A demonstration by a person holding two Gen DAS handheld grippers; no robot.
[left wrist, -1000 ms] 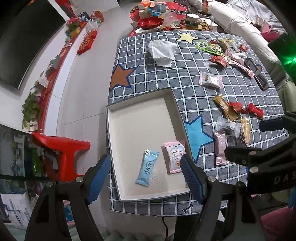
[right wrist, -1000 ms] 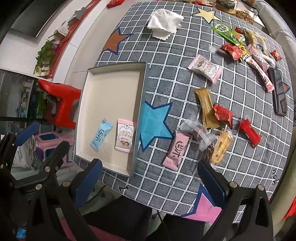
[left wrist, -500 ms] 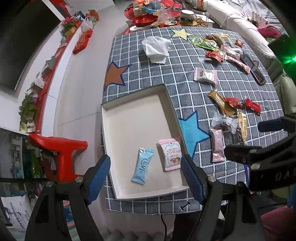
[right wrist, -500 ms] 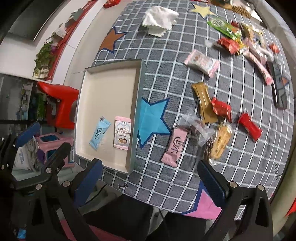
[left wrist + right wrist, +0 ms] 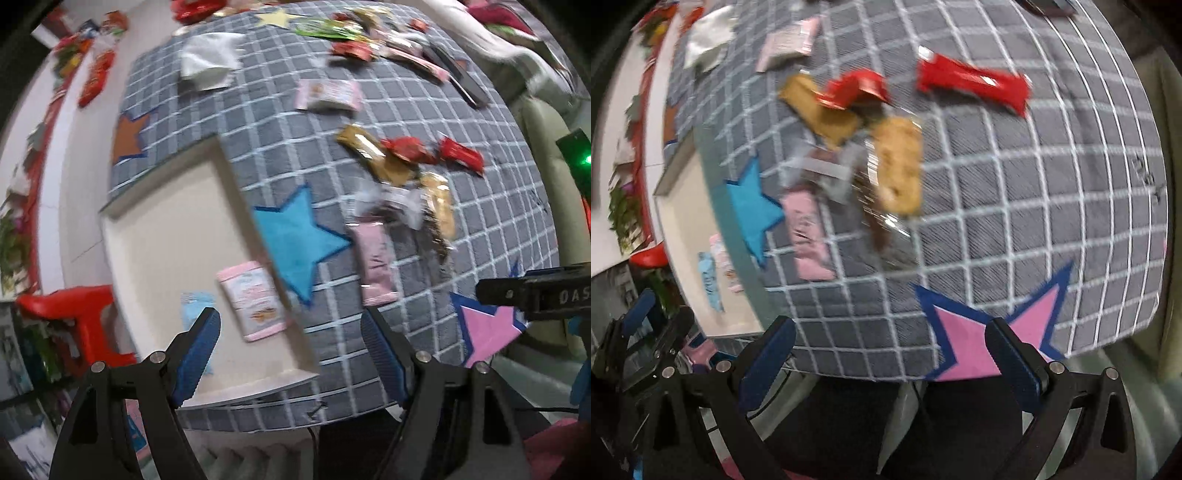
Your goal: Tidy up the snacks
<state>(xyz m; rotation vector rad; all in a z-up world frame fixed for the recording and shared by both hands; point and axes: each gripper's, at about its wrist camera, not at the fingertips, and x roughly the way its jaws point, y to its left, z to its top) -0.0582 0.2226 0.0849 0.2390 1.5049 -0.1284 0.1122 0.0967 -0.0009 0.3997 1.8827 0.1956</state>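
Note:
A shallow cream tray (image 5: 162, 236) lies on the grey checked tablecloth (image 5: 288, 122) and holds a pink cranberry packet (image 5: 255, 299) and a light blue packet (image 5: 192, 314). Loose snacks lie to its right: a pink bar (image 5: 375, 262) (image 5: 807, 236), a clear-wrapped biscuit (image 5: 899, 170), a gold bar (image 5: 820, 109) and red packets (image 5: 971, 83). My left gripper (image 5: 295, 354) is open and empty above the tray's near right corner. My right gripper (image 5: 890, 362) is open and empty above the table's near edge, short of the snack pile.
A white napkin (image 5: 208, 59) and more snacks (image 5: 354, 48) lie at the far side of the table. A red stool (image 5: 85, 317) stands on the floor left of the table. A pink star patch (image 5: 982, 332) marks the near right corner.
Both grippers have dropped closer to the table and shifted right, towards the loose snack pile. The views are motion-blurred. Both stay open and empty; the snacks have not moved.

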